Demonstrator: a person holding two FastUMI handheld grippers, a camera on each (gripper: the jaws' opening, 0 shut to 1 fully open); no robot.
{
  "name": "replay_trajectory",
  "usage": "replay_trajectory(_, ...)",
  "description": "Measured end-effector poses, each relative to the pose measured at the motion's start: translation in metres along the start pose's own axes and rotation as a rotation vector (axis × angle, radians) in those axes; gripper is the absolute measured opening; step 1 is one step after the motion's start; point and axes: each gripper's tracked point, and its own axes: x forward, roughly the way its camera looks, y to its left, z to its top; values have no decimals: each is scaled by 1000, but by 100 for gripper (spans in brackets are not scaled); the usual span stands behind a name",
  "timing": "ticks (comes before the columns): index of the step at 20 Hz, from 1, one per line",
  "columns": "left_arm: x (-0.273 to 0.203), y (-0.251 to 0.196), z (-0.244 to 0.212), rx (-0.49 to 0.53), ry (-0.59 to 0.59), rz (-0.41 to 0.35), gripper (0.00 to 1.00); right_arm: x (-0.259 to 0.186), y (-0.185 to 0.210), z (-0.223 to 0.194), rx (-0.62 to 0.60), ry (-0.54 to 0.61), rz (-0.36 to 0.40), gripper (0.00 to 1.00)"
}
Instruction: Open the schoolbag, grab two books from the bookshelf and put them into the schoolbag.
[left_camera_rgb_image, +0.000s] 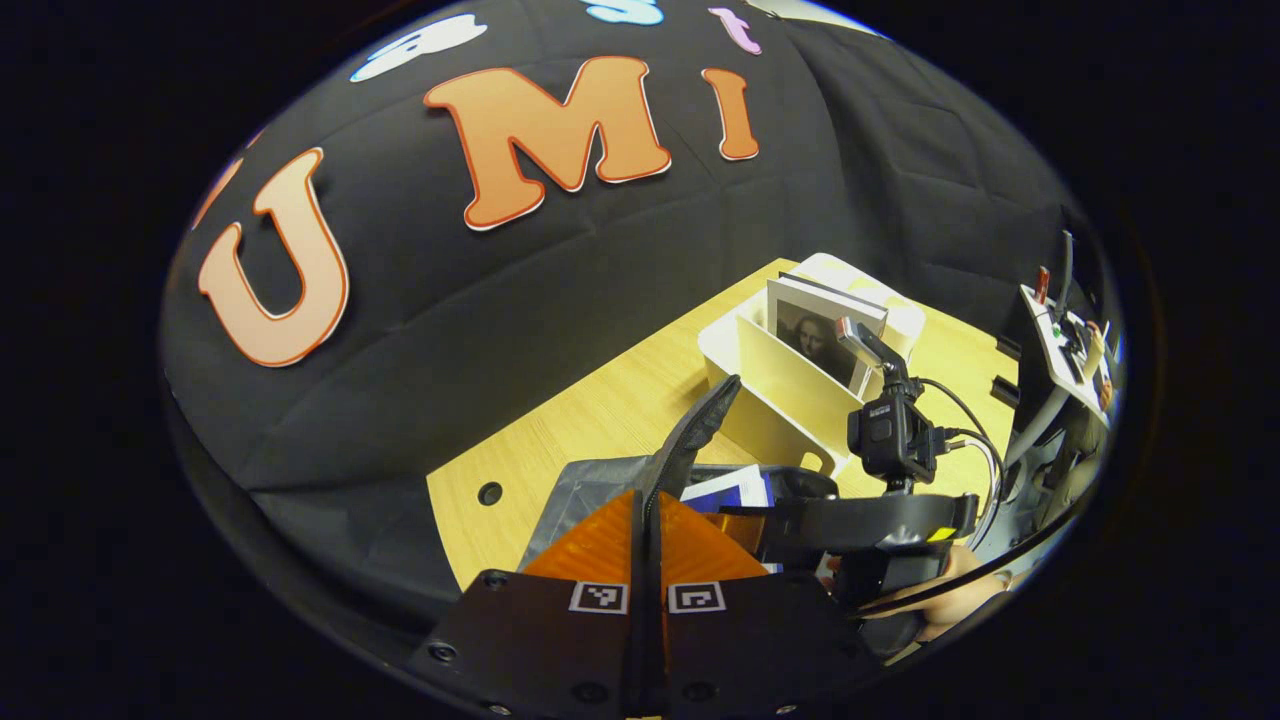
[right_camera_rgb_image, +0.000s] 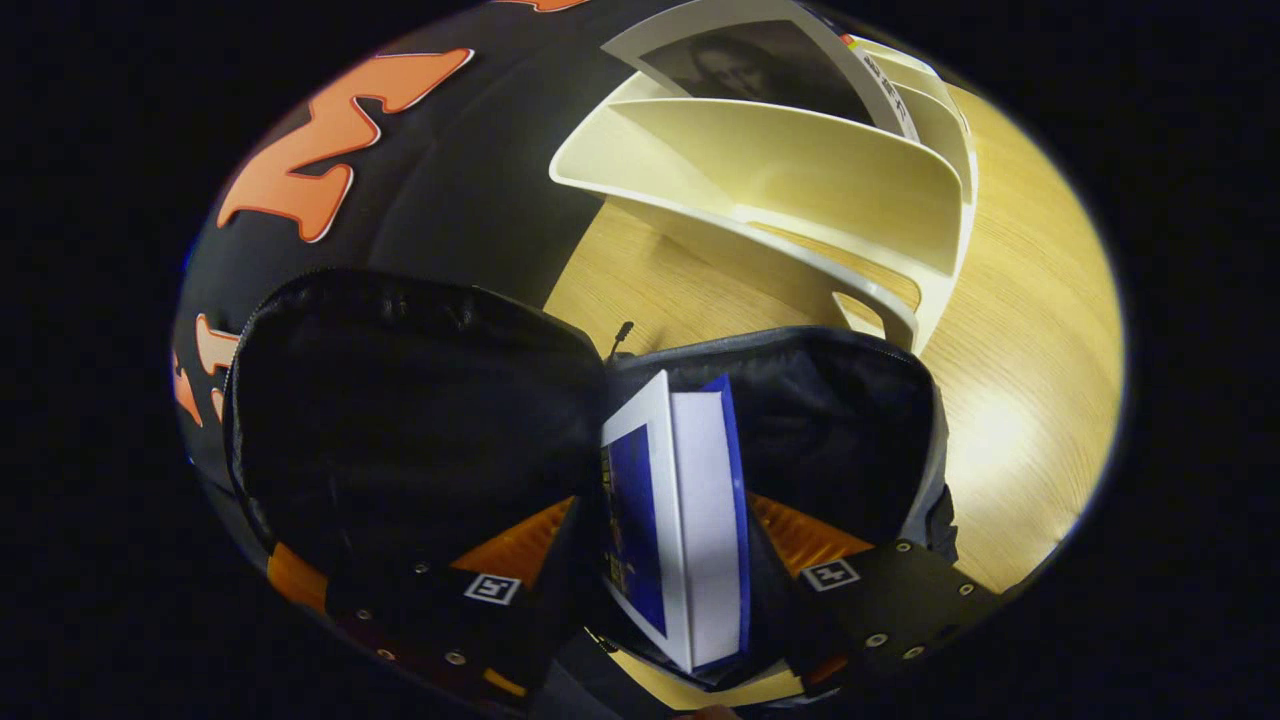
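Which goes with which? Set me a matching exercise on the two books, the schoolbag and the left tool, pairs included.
1 blue book
2 portrait book
3 schoolbag
4 left tool

a standing in the white bookshelf
b between the fingers of the right tool
c open on the table
d shut on the schoolbag

Pairs: 1-b, 2-a, 3-c, 4-d

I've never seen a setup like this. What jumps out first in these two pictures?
In the right gripper view, a blue-and-white book stands out, clamped between the right gripper fingers over the open black schoolbag. Behind the bag on the pale wooden table sits a cream plastic bookshelf holding a grey portrait-cover book. In the left gripper view, the left gripper pinches the bag's raised flap.
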Motion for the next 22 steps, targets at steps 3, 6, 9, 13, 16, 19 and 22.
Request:
replay_trajectory(3,0,7,-3,-11,3,4,1,-14,-2,-1,3,39,-7,98)
replay_trajectory(6,-1,12,-8,-38,2,3,1,-33,-5,3,6,60,4,98)
replay_trajectory(9,-2,14,-13,-65,2,1,1,-56,-3,17,34,31,42,98)
replay_trajectory(13,-6,14,-12,-49,-7,2,1,-100,-11,34,-13,4,76,98)
replay_trajectory(16,-5,11,-14,-56,-7,-4,1,-133,-29,54,-52,-42,84,98)
replay_trajectory(19,-5,6,-14,-66,-10,-13,1,-165,-59,79,-91,-95,47,98)
replay_trajectory(22,-6,7,-14,-70,-10,-11,1,-193,-83,106,-176,-145,1,98)
